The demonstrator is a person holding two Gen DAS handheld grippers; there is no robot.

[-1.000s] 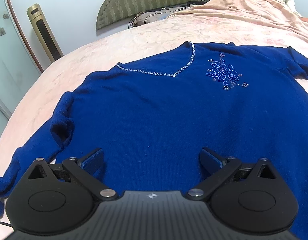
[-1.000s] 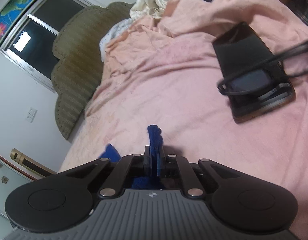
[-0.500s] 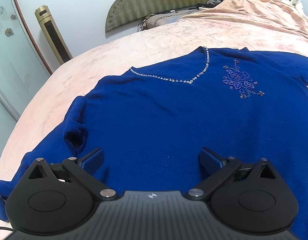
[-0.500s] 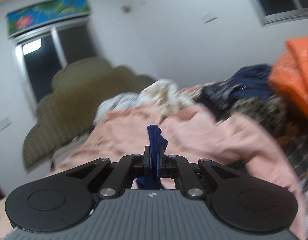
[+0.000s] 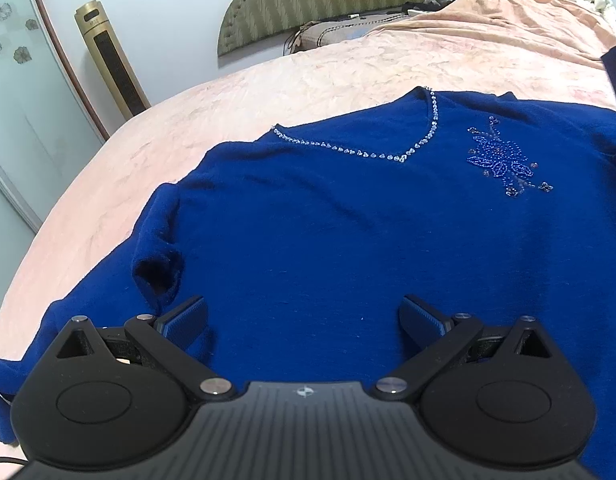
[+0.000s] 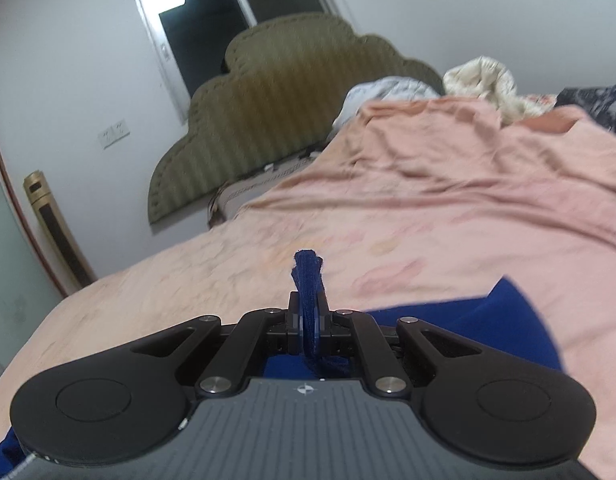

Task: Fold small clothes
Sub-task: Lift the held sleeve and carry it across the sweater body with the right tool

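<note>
While the right hand-held gripper [image 6: 308, 326] pinches only a thin edge of the blue sweater [image 5: 348, 248] spread on the bed [image 5: 235, 100], it risks slipping out mid-fold, and the wide-open left hand-held gripper [image 5: 303, 320] pins nothing.

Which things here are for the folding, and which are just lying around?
For the folding:
- blue sweater, spread on the pink bedspread
- right gripper, shut on a bit of the blue fabric
- left gripper, open over the sweater

Just lying around:
- gold tower fan
- padded headboard
- crumpled bedding
</note>
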